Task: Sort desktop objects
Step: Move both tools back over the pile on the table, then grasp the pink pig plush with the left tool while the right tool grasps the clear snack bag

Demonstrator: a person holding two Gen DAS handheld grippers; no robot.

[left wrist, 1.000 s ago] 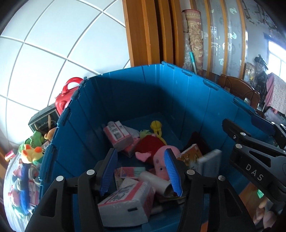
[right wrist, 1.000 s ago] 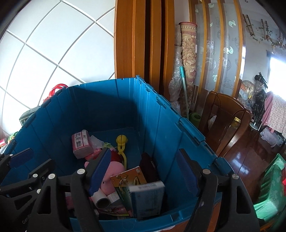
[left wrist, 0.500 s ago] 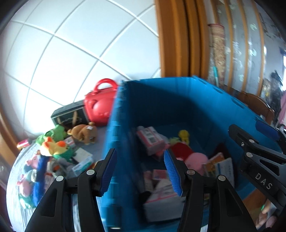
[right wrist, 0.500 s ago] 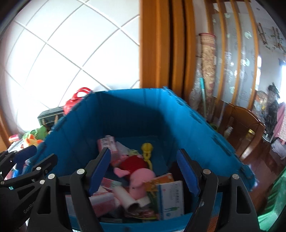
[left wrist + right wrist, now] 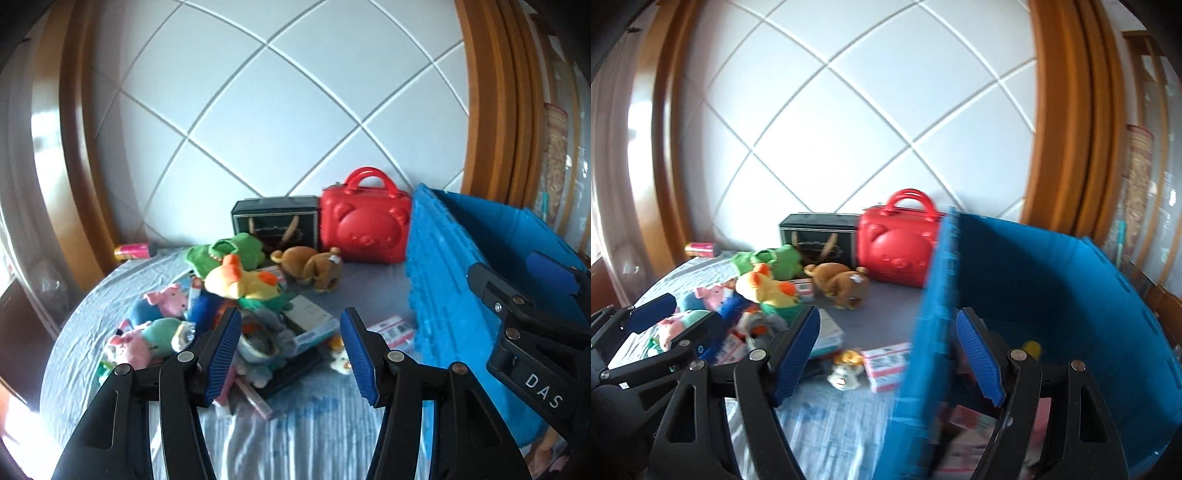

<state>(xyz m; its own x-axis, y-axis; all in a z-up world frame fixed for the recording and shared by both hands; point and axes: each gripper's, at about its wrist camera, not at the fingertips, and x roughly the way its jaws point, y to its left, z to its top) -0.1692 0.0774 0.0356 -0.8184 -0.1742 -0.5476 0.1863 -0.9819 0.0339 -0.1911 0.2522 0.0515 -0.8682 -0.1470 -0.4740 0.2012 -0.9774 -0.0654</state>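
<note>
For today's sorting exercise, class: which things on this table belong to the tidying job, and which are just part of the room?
Part of the job:
blue bin
brown plush bear
yellow plush duck
green plush toy
pink pig toys
small boxes

Just lying about:
white tiled wall
wooden frame
grey tablecloth

The right wrist view is motion-blurred: the blue crate's [image 5: 1015, 295] near wall smears, and its contents cannot be identified. The crate's right end is cut off by the frame edge. Items buried under the toy pile [image 5: 236, 314] stay indistinct.
</note>
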